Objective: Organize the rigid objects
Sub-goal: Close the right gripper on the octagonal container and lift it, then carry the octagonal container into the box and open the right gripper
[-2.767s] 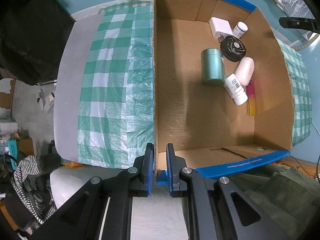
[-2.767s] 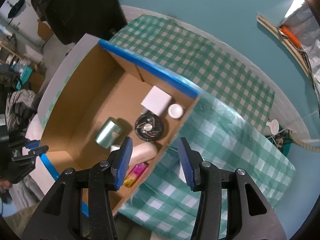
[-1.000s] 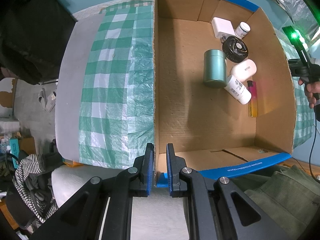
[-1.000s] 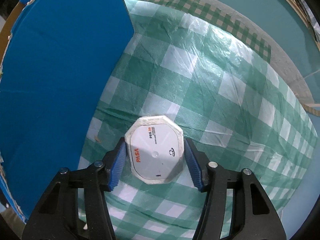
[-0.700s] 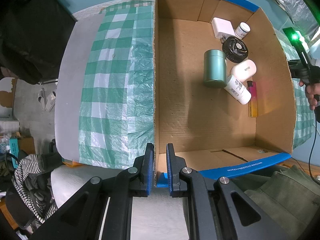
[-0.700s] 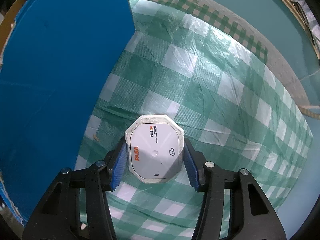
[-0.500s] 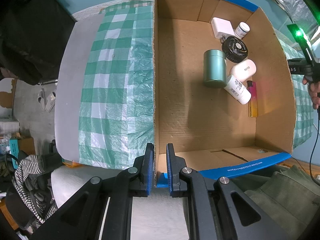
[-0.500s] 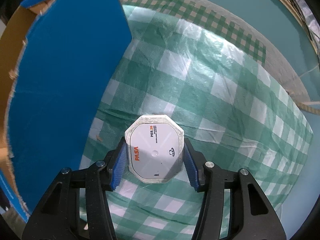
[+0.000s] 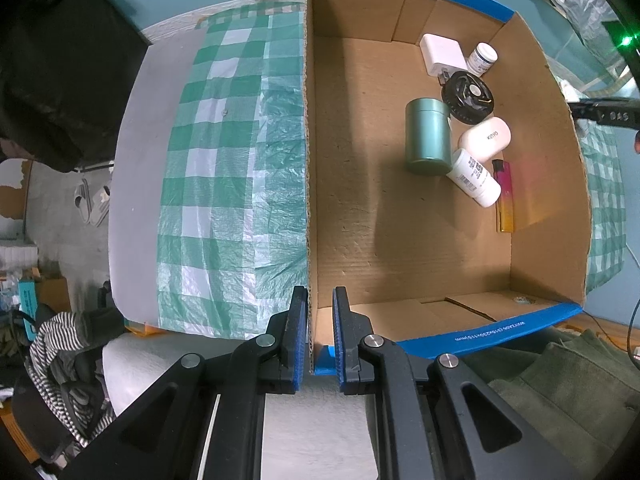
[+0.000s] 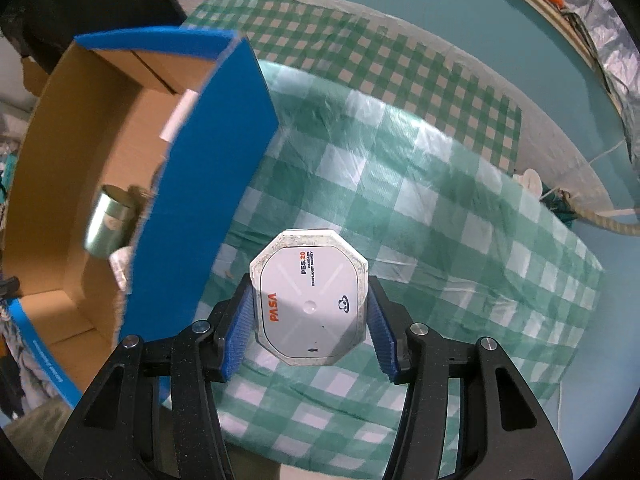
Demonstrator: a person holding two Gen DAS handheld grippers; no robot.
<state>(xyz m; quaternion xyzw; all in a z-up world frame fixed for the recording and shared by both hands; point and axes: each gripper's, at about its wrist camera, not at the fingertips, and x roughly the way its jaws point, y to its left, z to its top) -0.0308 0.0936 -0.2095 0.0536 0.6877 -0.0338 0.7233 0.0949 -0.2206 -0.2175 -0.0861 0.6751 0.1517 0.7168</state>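
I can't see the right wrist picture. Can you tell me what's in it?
The right gripper squeezes a white eight-sided box with orange letters, over a green checked cloth. A cardboard box with blue outer walls stands to its left.

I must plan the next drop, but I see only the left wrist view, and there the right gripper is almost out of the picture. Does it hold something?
Observer: Yes. The right gripper is shut on a flat eight-sided white case marked PASA, and its jaws press on two opposite sides.
Operator: Is the case over the box?
Observer: Not yet. It is held above the green checked cloth, beside the blue outer wall of the cardboard box and outside it.
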